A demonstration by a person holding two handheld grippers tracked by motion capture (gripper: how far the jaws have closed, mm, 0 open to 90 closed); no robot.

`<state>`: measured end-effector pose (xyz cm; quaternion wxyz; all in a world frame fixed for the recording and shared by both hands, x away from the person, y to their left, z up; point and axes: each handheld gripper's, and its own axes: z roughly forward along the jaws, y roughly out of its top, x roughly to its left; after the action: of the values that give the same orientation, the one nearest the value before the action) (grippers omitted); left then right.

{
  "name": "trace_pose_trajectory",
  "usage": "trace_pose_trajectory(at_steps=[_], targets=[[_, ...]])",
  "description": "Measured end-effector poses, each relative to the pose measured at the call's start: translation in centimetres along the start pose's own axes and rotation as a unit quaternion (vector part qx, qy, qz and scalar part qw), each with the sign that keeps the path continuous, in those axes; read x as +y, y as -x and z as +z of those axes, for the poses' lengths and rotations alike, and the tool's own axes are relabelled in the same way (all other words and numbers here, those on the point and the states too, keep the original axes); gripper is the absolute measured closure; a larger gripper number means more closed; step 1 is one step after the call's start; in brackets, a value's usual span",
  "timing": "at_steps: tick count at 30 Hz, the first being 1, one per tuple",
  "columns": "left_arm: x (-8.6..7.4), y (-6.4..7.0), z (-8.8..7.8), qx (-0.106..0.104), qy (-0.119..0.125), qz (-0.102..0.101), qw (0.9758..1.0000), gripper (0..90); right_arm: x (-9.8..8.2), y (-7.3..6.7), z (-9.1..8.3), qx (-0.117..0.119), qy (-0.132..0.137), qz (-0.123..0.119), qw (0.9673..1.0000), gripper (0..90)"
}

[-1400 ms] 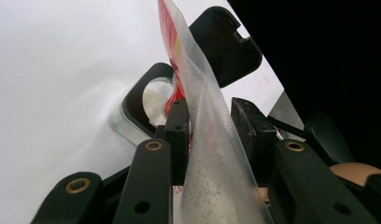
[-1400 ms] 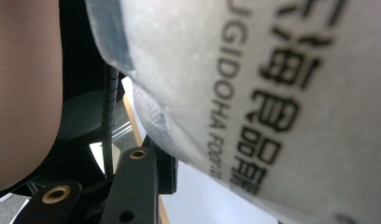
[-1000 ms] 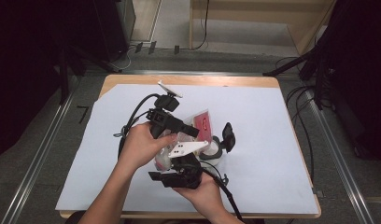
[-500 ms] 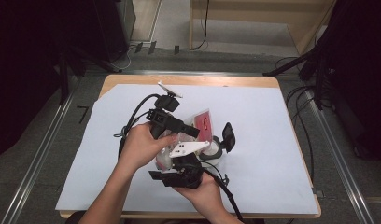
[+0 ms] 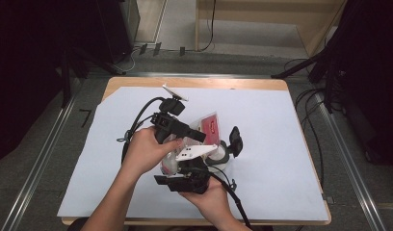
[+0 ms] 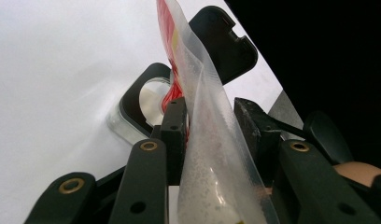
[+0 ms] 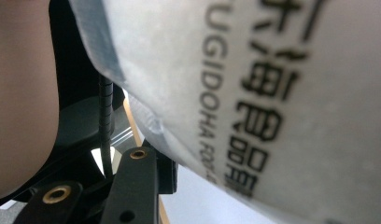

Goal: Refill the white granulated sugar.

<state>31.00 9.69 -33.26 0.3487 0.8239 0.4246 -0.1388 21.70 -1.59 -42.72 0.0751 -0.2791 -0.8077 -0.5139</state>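
Observation:
A clear pouch (image 5: 210, 126) of white powder with a red label is held up between both grippers over the white-covered table (image 5: 281, 144). My left gripper (image 5: 200, 137) reaches in from the left and is shut on the pouch; in the left gripper view the pouch (image 6: 212, 154) stands pinched in my left gripper (image 6: 209, 116). Below it, my right gripper (image 5: 181, 166) is shut on the pouch's lower end, where the printed pouch (image 7: 272, 93) presses on my right gripper (image 7: 216, 172). A round container (image 5: 219, 155) with an open black lid (image 5: 234, 140) lies just right of the pouch.
The container (image 6: 149, 100) and its lid (image 6: 221, 42) sit on the white sheet beyond the left jaws. A hand (image 7: 20, 93) and a black cable (image 7: 104, 121) crowd the left of the right gripper view. The wooden table edge (image 5: 194, 83) runs along the back.

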Motion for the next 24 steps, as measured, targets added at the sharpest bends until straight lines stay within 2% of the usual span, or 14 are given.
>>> trace_pose_trajectory(at_steps=[2, 10, 16, 24], targets=[[-0.02, 0.02, 0.01, -0.001, 0.002, -0.004, 1.0, 66.9, 0.01, 0.0, 0.0, -0.001, -0.001, 0.0, 1.0, 63.4], [-0.08, 0.11, -0.07, 0.003, 0.002, 0.004, 1.0, 66.9, -0.02, -0.04, -0.01, 0.0, 0.003, 0.004, 1.0, 63.3], [-0.09, 0.14, 0.0, 0.002, 0.007, -0.002, 1.0, 67.7, -0.02, -0.05, 0.0, -0.002, 0.002, -0.001, 1.0, 63.3], [-0.12, 0.11, -0.06, 0.003, 0.003, 0.004, 1.0, 67.7, -0.03, -0.05, 0.02, -0.003, 0.001, -0.004, 1.0, 63.3]])
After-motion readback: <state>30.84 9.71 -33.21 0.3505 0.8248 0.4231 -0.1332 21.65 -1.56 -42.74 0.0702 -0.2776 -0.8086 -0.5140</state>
